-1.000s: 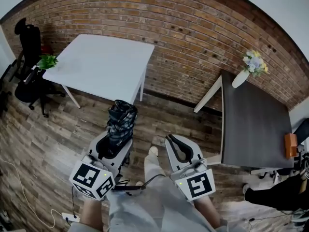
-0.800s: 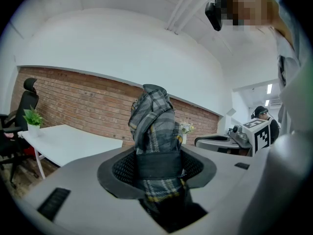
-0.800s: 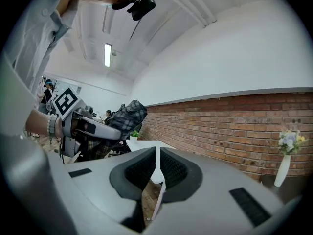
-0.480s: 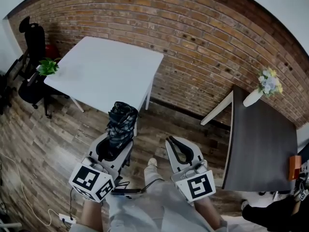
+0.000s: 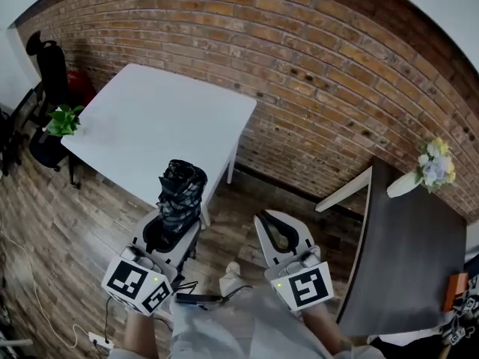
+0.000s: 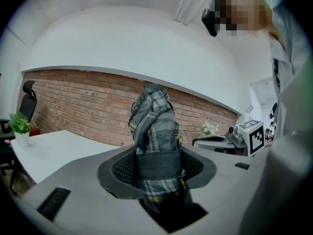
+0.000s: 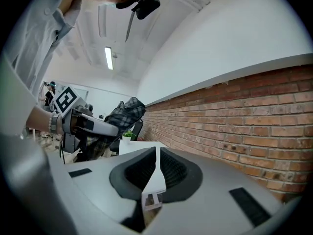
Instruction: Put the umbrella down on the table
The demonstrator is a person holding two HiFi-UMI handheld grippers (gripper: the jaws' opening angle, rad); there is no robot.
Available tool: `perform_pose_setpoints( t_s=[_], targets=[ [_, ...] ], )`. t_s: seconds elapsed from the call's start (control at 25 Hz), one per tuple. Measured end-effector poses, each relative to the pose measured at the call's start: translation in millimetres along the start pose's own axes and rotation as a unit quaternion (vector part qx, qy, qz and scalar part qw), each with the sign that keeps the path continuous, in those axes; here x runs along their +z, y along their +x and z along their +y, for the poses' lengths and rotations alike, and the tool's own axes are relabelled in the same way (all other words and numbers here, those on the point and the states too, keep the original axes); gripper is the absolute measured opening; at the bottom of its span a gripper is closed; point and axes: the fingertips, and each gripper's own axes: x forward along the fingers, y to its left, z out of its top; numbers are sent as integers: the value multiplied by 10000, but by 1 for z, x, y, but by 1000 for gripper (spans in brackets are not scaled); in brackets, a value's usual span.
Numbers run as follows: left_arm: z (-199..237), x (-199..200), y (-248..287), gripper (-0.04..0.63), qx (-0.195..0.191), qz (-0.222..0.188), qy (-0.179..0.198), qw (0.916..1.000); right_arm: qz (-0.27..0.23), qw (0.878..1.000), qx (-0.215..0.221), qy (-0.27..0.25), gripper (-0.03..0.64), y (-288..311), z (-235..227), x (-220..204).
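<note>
Head view shows the left gripper [image 5: 171, 232] pinching the folded umbrella [image 5: 179, 191] low and the right gripper [image 5: 278, 229] pressed together, empty; so top-heavy, it may tip or clip the table [image 5: 153, 126] edge.

One umbrella [image 5: 178, 191], two grippers [image 5: 171, 229] [image 5: 274, 227], two tables [image 5: 157, 118] [image 5: 412, 253], one chair [image 5: 45, 58], one plant [image 5: 61, 120], one vase [image 5: 408, 184].

The folded grey plaid umbrella [image 5: 179, 193] stands nearly upright, clamped in the left tool [image 5: 172, 229], near the white table's [image 5: 150, 126] edge.
</note>
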Motion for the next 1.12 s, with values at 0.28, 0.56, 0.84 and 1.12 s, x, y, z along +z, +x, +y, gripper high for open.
perform_pose_setpoints(
  t_s=[0.28, 0.56, 0.84, 1.12],
  targets=[
    [14, 9, 51, 227, 138, 13, -69, 9999, 14, 10000, 52, 36, 57, 27, -47, -5],
    [25, 11, 73, 227, 236, 156, -75, 9996, 20, 9999, -5, 123, 57, 41, -66, -6],
    [34, 12, 87, 227, 205, 225, -125, 9995, -10, 9998, -41, 194, 57, 53, -73, -3],
    [49, 6, 100, 227, 217, 371, -120, 9990, 70, 9997, -115, 206, 57, 62, -76, -9]
  ],
)
